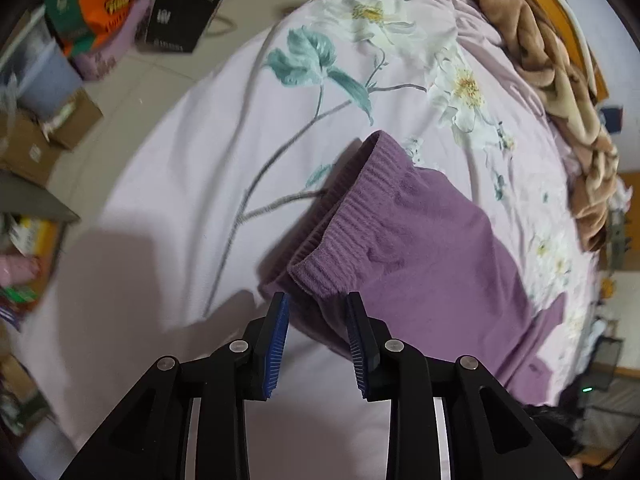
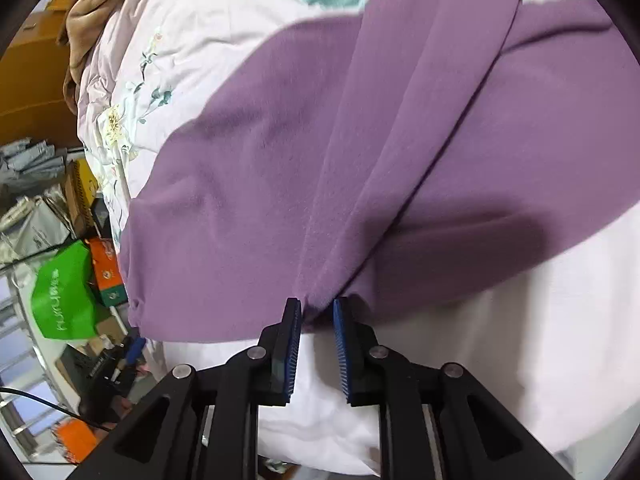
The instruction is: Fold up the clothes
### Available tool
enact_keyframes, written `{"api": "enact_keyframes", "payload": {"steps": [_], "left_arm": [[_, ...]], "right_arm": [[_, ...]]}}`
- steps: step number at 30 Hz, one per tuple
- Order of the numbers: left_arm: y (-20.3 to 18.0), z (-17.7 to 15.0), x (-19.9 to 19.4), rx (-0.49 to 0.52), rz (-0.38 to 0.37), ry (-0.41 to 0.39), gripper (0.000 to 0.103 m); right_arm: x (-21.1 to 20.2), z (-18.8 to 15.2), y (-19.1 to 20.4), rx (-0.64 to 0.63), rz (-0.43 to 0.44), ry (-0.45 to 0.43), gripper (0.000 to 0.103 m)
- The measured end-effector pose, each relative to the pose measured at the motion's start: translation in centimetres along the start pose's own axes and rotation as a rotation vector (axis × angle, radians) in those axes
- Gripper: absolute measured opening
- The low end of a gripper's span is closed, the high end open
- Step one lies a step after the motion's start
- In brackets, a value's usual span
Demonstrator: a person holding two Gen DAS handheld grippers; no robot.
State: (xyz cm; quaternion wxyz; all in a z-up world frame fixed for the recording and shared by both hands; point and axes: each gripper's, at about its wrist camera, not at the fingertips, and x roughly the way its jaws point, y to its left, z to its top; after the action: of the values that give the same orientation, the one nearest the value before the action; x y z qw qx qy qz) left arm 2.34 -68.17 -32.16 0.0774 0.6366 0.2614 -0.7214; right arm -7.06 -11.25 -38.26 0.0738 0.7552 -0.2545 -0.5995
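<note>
Spread over the floral bed [image 1: 192, 184], purple trousers [image 1: 420, 248] are seen stretching away ahead of both jaws. Left gripper [image 1: 318, 340] and right gripper [image 2: 318, 346] are parted, nothing clamped; the waistband [image 1: 340, 216] lies nearest the left.

**Matching black grippers with blue pads**

Both the left gripper [image 1: 318, 300] and the right gripper [image 2: 317, 305] look identical: matte black angular linkage arms, round silver pivot screws, triangular cutouts lower down, and ribbed blue pads [image 1: 280, 344] lining each finger's inner face.

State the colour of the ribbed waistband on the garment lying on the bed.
The ribbed waistband is purple, like the rest of the garment; the left wrist view shows it best.
</note>
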Motion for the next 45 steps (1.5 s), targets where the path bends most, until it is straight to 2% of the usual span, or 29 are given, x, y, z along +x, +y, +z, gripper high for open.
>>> {"api": "enact_keyframes", "payload": {"steps": [4, 7, 10, 12, 13, 14, 16, 18, 23, 26, 28, 30, 32, 34, 36, 40, 45], "left_arm": [[-2.5, 1.5, -1.3, 0.058, 0.057, -0.095, 0.030], [-4.2, 2.7, -0.8, 0.090, 0.010, -0.119, 0.030], [-6.9, 3.6, 2.4, 0.133, -0.051, -0.068, 0.030], [-7.7, 3.8, 4.8, 0.168, -0.016, -0.032, 0.030], [-8.0, 3.8, 6.0, 0.185, 0.009, -0.013, 0.030], [-7.8, 3.8, 7.0, 0.181, 0.028, 0.007, 0.030], [-6.3, 3.9, 8.0, 0.121, 0.037, 0.040, 0.029], [-5.4, 4.0, 7.7, 0.075, 0.011, 0.039, 0.028], [-8.0, 3.7, 6.0, 0.153, 0.033, 0.010, 0.028], [-10.8, 3.5, 5.9, 0.195, -0.034, 0.008, 0.028], [-12.7, 3.1, 6.5, 0.224, -0.077, 0.019, 0.029], [-14.2, 2.9, 7.6, 0.250, -0.101, 0.032, 0.029], [-14.6, 2.6, 8.7, 0.263, -0.112, 0.054, 0.029], [-14.9, 2.3, 9.6, 0.267, -0.120, 0.079, 0.029], [-14.8, 1.8, 10.4, 0.268, -0.115, 0.108, 0.028], [-14.1, 1.0, 10.7, 0.270, -0.108, 0.141, 0.028], [-13.6, 1.0, 10.6, 0.270, -0.115, 0.150, 0.029]], "right_arm": [[-2.1, 1.2, 2.2, -0.138, -0.020, -0.105, 0.019], [-1.7, 2.9, 3.9, -0.220, 0.002, -0.149, 0.019], [0.5, 3.3, 4.6, -0.232, 0.009, -0.130, 0.019], [2.4, 3.2, 4.8, -0.219, 0.007, -0.101, 0.019], [3.5, 3.0, 4.9, -0.216, -0.027, -0.086, 0.018], [4.3, 2.6, 4.1, -0.202, -0.063, -0.064, 0.018], [4.7, 2.4, 2.5, -0.149, -0.060, -0.047, 0.002], [4.3, 2.4, 2.0, -0.134, -0.043, -0.047, 0.001], [2.9, 3.3, 4.5, -0.232, -0.008, -0.080, 0.006], [2.6, 4.8, 7.3, -0.350, 0.010, -0.126, 0.009], [1.1, 4.8, 7.2, -0.434, 0.006, -0.149, 0.018], [1.5, 7.3, 10.1, -0.530, 0.015, -0.177, 0.028], [2.5, 9.5, 11.7, -0.589, 0.016, -0.179, 0.033], [3.6, 11.6, 12.7, -0.637, 0.032, -0.133, 0.034], [6.2, 12.9, 13.6, -0.673, 0.012, -0.047, 0.034], [6.4, 10.4, 10.8, -0.769, -0.045, 0.094, 0.034], [4.9, 9.1, 10.2, -0.804, -0.064, 0.043, 0.034]]}}
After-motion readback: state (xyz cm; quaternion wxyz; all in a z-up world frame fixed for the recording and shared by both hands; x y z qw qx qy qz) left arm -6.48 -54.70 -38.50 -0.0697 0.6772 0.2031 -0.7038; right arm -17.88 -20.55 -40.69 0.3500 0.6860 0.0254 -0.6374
